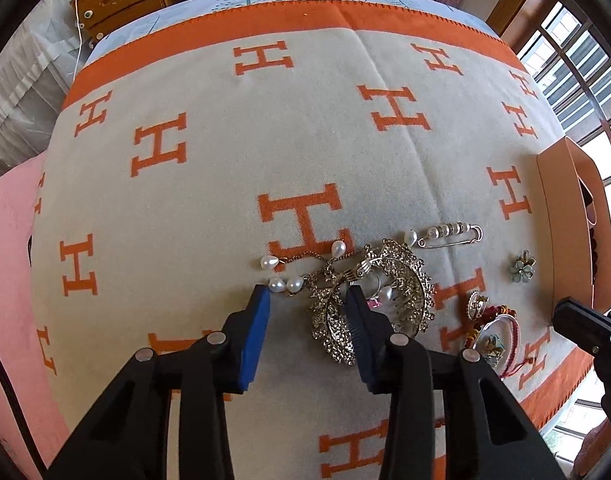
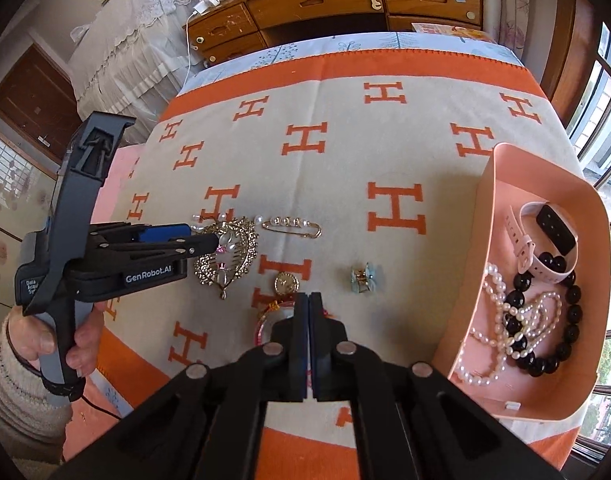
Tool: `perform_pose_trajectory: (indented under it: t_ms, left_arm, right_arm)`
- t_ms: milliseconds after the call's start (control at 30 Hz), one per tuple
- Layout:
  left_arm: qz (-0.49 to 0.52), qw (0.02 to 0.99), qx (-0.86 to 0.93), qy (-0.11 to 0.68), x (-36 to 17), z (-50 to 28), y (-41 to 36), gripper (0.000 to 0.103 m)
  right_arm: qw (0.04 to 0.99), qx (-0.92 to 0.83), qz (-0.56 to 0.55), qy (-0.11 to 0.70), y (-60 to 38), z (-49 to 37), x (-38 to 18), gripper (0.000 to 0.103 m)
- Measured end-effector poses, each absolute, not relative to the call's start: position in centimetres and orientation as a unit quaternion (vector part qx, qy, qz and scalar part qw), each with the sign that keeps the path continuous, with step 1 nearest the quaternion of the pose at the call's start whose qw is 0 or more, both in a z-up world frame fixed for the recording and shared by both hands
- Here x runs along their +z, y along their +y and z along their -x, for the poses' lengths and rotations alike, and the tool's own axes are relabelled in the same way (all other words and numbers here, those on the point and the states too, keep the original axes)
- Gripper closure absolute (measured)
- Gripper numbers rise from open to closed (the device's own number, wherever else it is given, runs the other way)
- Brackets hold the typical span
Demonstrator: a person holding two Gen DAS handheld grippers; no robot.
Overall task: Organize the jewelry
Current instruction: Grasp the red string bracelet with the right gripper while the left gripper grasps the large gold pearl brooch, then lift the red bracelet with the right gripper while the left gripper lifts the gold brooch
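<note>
Left hand-held gripper point(image 1: 307, 300) stands part open over the tangled heap of jewelry point(image 1: 369, 280), pointing steeply down; its blue pads straddle the left portion of the heap, with pearls just beside the left pad and a gilt leaf-shaped brooch point(image 1: 333, 328) against the right one. Whether the pads press on anything cannot be told. Heap lies directly at this gripper's tips, its long axis running across the frame, so the left hand is judged the nearer.

Right hand-held gripper point(image 2: 308, 300) is fully closed; a red-corded piece point(image 2: 273, 316) lies just beneath its tips, but any hold on it cannot be confirmed.

Pink box point(image 2: 501, 208), right of frame, already contains pearl strands, black beads and a watch.

Surface is a bed under a cream blanket with orange letters point(image 2: 345, 160). Wooden drawers stand at upper frame, windows at right.
</note>
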State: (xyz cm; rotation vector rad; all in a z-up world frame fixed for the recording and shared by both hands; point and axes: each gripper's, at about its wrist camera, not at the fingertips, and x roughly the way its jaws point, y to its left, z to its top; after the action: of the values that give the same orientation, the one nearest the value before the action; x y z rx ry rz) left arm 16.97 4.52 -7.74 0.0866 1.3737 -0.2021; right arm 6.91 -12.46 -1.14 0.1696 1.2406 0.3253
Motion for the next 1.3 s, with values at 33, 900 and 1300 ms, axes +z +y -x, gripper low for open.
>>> perform_pose_trajectory:
  t_ms: [33,900,1300]
  left_arm:
    - [-0.044,0.767,-0.092,0.634,-7.8,-17.0,4.4,0.065]
    - [-0.005,0.764,-0.106,0.636,-5.5,-15.4,5.0,0.095]
    - [-0.008,0.75,-0.114,0.652,-7.1,-15.8,4.5,0.082]
  right_arm:
    - [0.797,0.154,-0.079,0.579,-12.2,-6.9,-1.3,0.103]
    - [0.77,0.131,0.015,0.624,-9.5,-6.6,-5.6,0.096]
    - [0.803,0.146,-0.011,0.578,-11.4,-5.7,-2.1,0.097]
